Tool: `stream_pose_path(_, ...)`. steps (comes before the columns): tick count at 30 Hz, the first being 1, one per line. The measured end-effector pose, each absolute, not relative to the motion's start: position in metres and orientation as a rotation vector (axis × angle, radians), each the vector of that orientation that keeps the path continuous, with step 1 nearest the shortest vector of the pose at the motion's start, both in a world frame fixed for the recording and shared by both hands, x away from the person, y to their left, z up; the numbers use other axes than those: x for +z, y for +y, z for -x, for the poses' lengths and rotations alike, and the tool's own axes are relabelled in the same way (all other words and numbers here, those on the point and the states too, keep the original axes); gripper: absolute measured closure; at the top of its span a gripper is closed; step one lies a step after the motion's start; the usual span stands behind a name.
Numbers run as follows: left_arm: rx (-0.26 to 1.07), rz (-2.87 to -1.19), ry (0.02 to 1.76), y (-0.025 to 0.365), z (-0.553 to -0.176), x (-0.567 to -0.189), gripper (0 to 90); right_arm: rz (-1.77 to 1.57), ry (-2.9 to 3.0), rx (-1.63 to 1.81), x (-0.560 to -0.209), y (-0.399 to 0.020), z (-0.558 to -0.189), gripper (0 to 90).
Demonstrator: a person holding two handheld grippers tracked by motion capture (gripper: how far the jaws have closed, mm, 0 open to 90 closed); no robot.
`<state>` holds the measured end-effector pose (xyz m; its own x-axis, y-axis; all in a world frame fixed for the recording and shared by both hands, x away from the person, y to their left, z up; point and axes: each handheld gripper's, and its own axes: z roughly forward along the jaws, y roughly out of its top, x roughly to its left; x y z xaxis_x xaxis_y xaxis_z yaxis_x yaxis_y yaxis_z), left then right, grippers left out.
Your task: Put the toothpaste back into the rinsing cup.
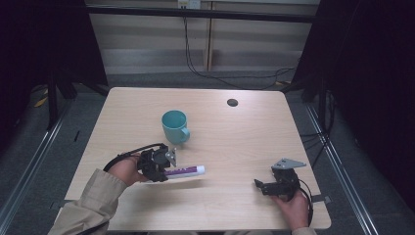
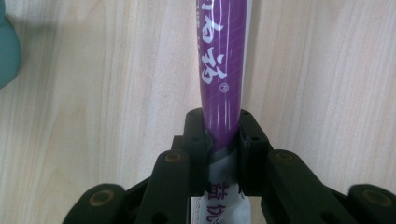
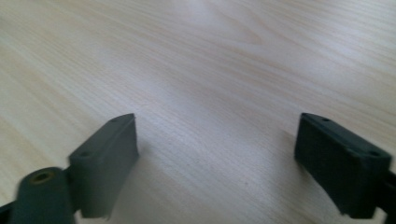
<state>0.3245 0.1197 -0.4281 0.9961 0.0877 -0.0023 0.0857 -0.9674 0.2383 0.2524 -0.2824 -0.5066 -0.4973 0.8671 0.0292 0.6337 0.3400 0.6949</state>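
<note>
Nearest to me, the right gripper (image 1: 258, 184) sits low over the front right part of the table (image 1: 235, 142), held in the person's right hand (image 1: 293, 208). In the right gripper view I read its jaws as standing wide apart with nothing but bare wood grain between them.

Further in, on the front left, the left gripper (image 1: 169, 164) is held in the left hand (image 1: 125, 169), which comes out of a tan sleeve (image 1: 90, 200). Its jaws are clamped on the purple tube (image 1: 186, 171). In the left gripper view I see both pads pressed against the tube's sides close to its grey, flattened end, with the purple body running straight away from the jaws. In the high view the tube lies roughly level, its white cap (image 1: 200, 169) pointing toward the table's middle, with a shadow beneath it.

Beyond the tube, a teal mug (image 1: 174, 126) stands upright, near the left gripper but apart from it. Farthest back, a dark round grommet (image 1: 232, 102) sits in the tabletop.
</note>
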Motion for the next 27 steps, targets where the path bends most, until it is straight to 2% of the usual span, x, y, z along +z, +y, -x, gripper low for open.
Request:
stream_pose_path(17, 0.036, -2.923, 0.025, 0.085, -0.319, -0.419, 77.3, -0.845, 2.632, 0.928, -0.447, -0.228, -0.269, 24.0)
stream_pose_path(27, 0.035, -2.932, -0.030, 0.063, -0.316, -0.416, 77.3, -0.539, 2.791, 0.861, -0.423, -0.174, -0.272, 30.1)
